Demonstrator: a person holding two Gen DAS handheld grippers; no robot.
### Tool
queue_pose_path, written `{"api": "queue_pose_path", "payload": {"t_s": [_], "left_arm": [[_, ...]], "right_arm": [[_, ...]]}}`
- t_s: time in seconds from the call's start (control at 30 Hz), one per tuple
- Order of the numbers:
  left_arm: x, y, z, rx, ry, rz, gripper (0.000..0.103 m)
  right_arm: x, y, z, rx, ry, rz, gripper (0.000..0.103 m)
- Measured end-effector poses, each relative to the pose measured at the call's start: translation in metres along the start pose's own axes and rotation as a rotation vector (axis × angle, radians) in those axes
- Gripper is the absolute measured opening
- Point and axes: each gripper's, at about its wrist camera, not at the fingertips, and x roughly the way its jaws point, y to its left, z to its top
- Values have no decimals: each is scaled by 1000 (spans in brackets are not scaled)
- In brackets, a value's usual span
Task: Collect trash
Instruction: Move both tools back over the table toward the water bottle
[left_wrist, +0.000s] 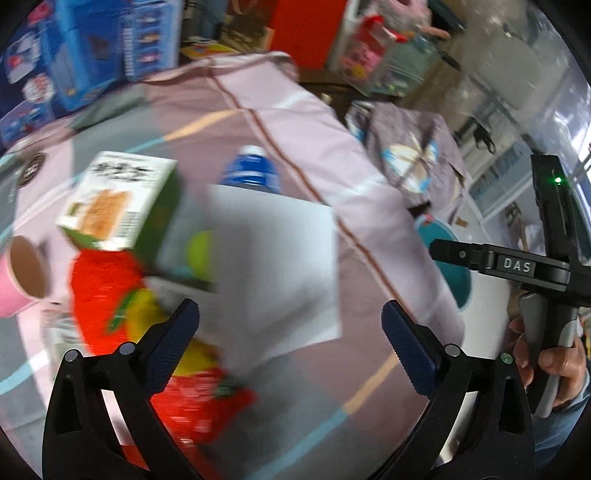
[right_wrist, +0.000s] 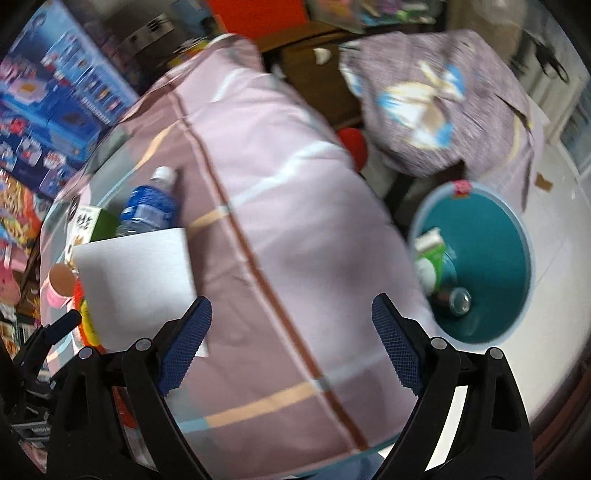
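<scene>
Two handheld grippers hover over a table draped in a pink striped cloth (right_wrist: 288, 206), with trash still scattered on it. The left gripper (left_wrist: 290, 347) has its jaws spread wide and holds nothing. Directly ahead of it, at twelve o'clock, a white sheet of paper (left_wrist: 273, 266) lies flat, with a blue-labelled water bottle (left_wrist: 251, 171) beyond it, its cap pointing away. At ten o'clock sit a green-and-white carton (left_wrist: 118, 201), a red snack wrapper (left_wrist: 105, 299) and a pink paper cup (left_wrist: 20, 280). The right gripper (right_wrist: 291, 341) is likewise spread and empty; for it the litter lies at ten o'clock, while the teal bin (right_wrist: 491, 236), already holding a carton and a can, sits at two o'clock. The left gripper seems nearer the litter.
</scene>
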Motion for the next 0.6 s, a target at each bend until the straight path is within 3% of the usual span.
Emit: {"api": "queue_pose_path", "payload": {"t_s": [0.27,0.47,0.6], "left_arm": [[-23,81,12,-76,-47,93,99],[-17,132,27,-127,-49,148,99],[-4,146,43,-115,-25,136,99]], "right_arm": [[14,65,33,-91,-3,11,85],[50,101,57,-110,57,39,85],[75,117,68,-116,111,62,85]]}}
